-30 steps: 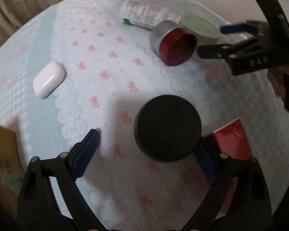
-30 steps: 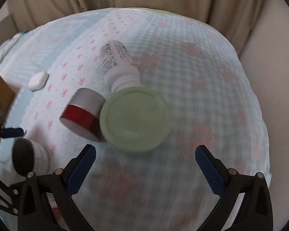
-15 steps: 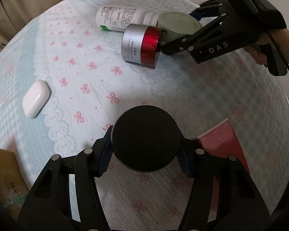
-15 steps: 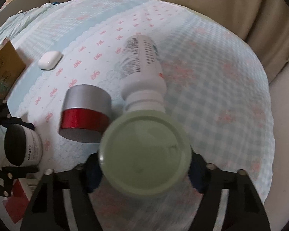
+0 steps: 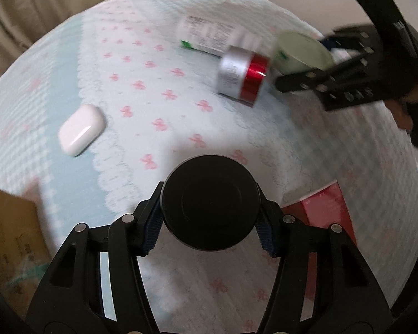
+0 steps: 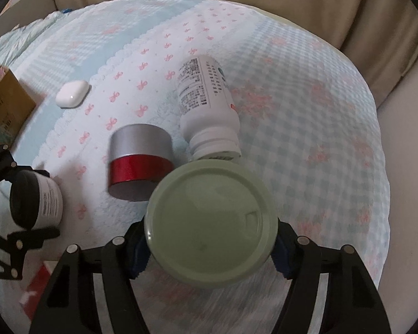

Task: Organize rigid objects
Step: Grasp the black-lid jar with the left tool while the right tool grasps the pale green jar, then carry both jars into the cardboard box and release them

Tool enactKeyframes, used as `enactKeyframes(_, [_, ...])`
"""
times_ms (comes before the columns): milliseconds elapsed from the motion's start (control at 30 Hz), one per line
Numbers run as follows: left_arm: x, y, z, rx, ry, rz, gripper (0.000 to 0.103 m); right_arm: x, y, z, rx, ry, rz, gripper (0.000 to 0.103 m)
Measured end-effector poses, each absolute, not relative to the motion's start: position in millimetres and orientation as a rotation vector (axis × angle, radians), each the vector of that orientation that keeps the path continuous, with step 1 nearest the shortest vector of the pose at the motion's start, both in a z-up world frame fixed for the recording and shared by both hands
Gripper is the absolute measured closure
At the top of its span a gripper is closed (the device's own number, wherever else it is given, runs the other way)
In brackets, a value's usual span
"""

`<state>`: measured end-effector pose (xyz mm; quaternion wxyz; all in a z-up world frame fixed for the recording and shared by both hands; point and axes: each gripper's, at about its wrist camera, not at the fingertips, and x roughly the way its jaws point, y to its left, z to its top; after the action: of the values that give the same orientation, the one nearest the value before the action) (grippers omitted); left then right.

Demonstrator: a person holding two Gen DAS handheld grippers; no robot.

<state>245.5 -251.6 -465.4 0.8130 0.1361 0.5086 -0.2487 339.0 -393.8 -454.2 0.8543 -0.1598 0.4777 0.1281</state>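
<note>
Bedspread (image 6: 306, 117), pale blue check with pink bows: bears all items.
Cardboard box (image 6: 5, 105): at 9 o'clock of the spread.
White supplement bottle (image 6: 206, 94): lying flat, centre, cap toward 6 o'clock.
Green-lidded jar (image 6: 211, 222): clamped between the pads of the right gripper (image 6: 211, 253), at 6 o'clock of the bottle.
Black-lidded jar (image 5: 210, 203): clamped by the left gripper (image 5: 210, 231).
Red-and-silver jar (image 5: 243, 75): on its side, at 9 o'clock of the green lid.
Red carton (image 5: 325, 208): at 3 o'clock of the black lid.
White earbud case (image 5: 81, 129): apart, toward 10 o'clock.
</note>
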Motion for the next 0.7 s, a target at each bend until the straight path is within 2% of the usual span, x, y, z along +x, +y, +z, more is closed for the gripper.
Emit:
enactKeyframes(267, [233, -227, -409, 0.217, 1.043, -0.483, 0.049, 308, -394, -404, -0.222, 0.961, 0.191, 0.037])
enactKeyframes(700, [169, -140, -228, 0.019, 0.942, -0.363, 0.049, 208, -334, -249, -0.135, 0.881, 0.117, 0.037])
